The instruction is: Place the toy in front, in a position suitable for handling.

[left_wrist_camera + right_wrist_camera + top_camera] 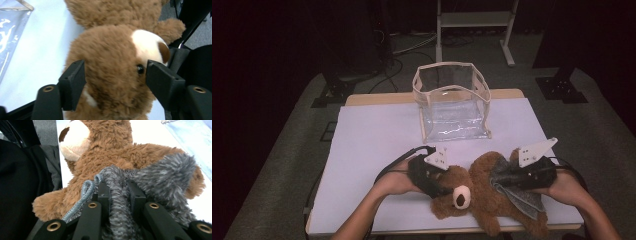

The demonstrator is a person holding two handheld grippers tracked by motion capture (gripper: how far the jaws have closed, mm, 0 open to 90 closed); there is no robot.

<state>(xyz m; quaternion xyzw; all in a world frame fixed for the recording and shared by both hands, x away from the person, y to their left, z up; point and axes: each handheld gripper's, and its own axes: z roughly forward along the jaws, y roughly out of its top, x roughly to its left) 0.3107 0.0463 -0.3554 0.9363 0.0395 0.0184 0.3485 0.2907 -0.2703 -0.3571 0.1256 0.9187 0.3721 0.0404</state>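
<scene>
A brown teddy bear (486,200) lies near the table's front edge with its white muzzle (460,196) facing up. My left gripper (441,186) comes from the left and has the bear's head (112,45) between its jaws. In the left gripper view both pads (75,80) touch the fur, one right beside the bear's eye. A fuzzy grey cloth (523,198) lies across the bear's body. My right gripper (513,179) is shut on a fold of that grey cloth (165,170), which bunches up between its jaws (118,188) over the bear (112,152).
A clear plastic bag (452,100) with a beige rim stands open at the back middle of the white table (377,140). Behind the table, on the grey floor, are a metal frame (474,30) and cables. The bear's legs reach close to the table's front edge.
</scene>
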